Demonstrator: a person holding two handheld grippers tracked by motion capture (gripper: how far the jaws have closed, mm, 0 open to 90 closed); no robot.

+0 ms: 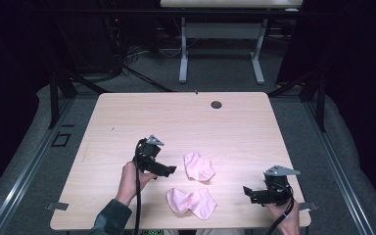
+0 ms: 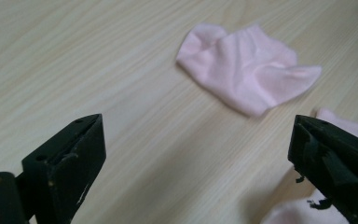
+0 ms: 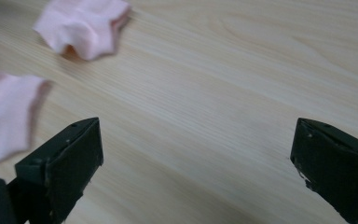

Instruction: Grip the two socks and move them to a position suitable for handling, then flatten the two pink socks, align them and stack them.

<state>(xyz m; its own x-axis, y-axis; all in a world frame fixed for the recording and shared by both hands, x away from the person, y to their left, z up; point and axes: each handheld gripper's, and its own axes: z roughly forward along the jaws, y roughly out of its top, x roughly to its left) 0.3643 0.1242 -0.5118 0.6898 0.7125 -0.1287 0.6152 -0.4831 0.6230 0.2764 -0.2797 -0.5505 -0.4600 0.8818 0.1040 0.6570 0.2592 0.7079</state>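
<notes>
Both my grippers hang with jaws spread wide, empty: left gripper left of centre, right gripper lower right. The two pink socks lie between; grabbing carelessly could bunch them

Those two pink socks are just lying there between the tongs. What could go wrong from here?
1. The far sock and the near sock lie close together, so a grab might catch both.
2. The socks are crumpled; the open left tongs could pinch just a loose fold and let it slip.
3. The near sock lies by the table edge, so a nudge from the open right tongs might push it off.
</notes>
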